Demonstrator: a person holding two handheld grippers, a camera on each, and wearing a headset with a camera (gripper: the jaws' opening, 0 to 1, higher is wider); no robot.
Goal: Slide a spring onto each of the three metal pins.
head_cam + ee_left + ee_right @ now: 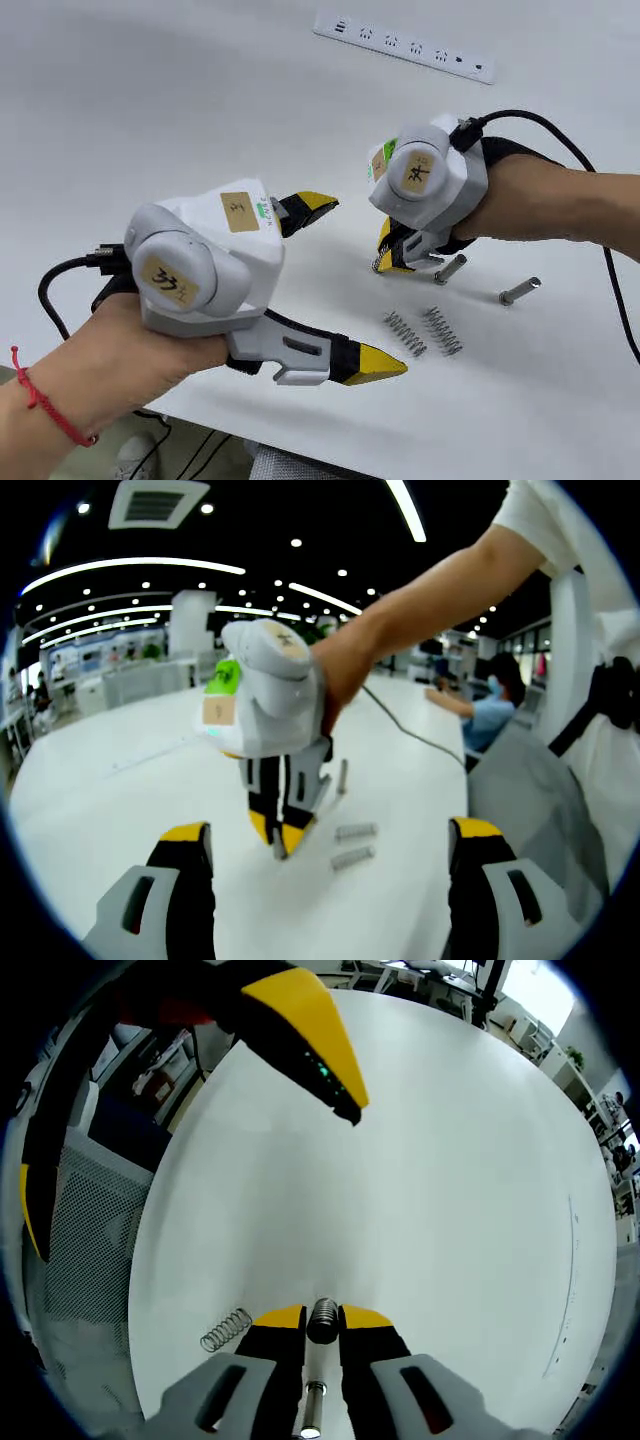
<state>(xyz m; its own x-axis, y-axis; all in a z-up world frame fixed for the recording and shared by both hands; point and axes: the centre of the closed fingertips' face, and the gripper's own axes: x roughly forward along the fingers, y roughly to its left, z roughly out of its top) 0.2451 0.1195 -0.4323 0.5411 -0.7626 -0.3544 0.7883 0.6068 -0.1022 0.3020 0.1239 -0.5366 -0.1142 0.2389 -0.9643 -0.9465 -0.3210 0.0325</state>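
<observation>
Counter: white, smooth; round parts likely to roll or skid.
Left tongs: spread wide, empty.
Right tongs: tips down, clamped on held pin. Ribbed end hints at spring already on it, unsure.
Near pin just beside right tongs, far pin beyond: probably stiff, slick; grip mid-shaft, crosswise.
First spring, second spring, between both tongs: likely light, squashy; pinch gently near one end, bore left clear.

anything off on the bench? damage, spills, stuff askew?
Nothing stands out. Two springs and two pins lie loose on the table; the right gripper is shut on a third pin.
</observation>
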